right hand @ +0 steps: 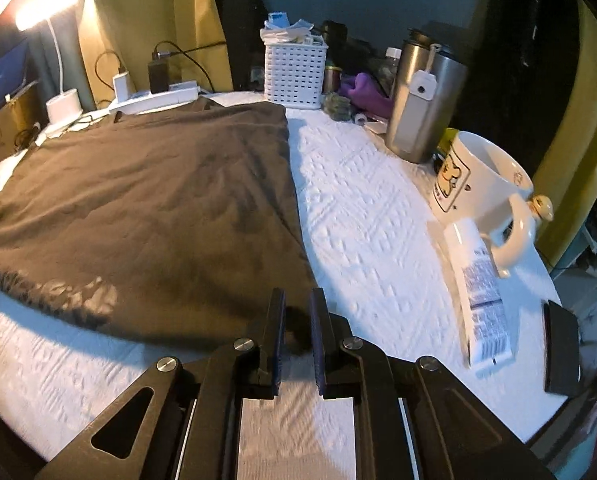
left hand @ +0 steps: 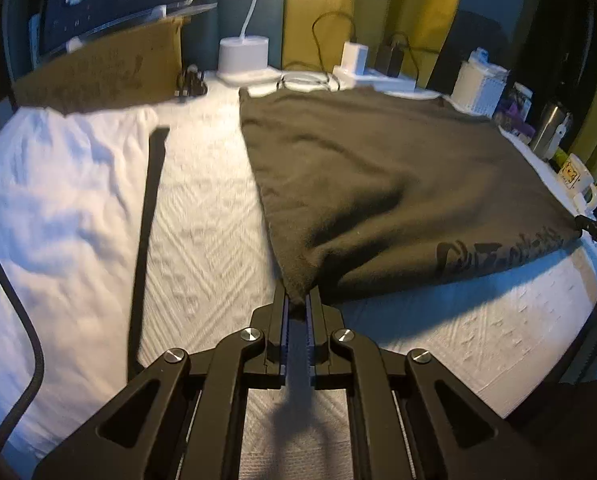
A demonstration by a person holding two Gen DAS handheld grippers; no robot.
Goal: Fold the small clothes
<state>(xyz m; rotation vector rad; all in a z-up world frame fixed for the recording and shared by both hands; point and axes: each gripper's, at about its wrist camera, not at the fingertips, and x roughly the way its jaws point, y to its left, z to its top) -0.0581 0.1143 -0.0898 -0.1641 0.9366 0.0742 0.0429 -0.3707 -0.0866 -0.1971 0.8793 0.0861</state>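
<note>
A dark olive-brown T-shirt (left hand: pixel 378 184) lies spread flat on the white textured cover (left hand: pixel 210 240), with a black print near its near edge. My left gripper (left hand: pixel 298 296) is shut on the shirt's near left corner, and the cloth bunches up into the narrow slot between the fingers. In the right wrist view the same shirt (right hand: pixel 158 200) fills the left half. My right gripper (right hand: pixel 297 300) is at the near right corner. Its fingers stand a little apart, and a dark fold of cloth sits loosely in the gap.
A white garment (left hand: pixel 58 200) and a black strap (left hand: pixel 146 240) lie left of the shirt. At the back stand a lamp base (left hand: pixel 244 54), chargers and a cardboard box (left hand: pixel 98 72). On the right are a white basket (right hand: pixel 294 72), steel tumbler (right hand: pixel 422 100), mug (right hand: pixel 482 188) and tube (right hand: pixel 478 292).
</note>
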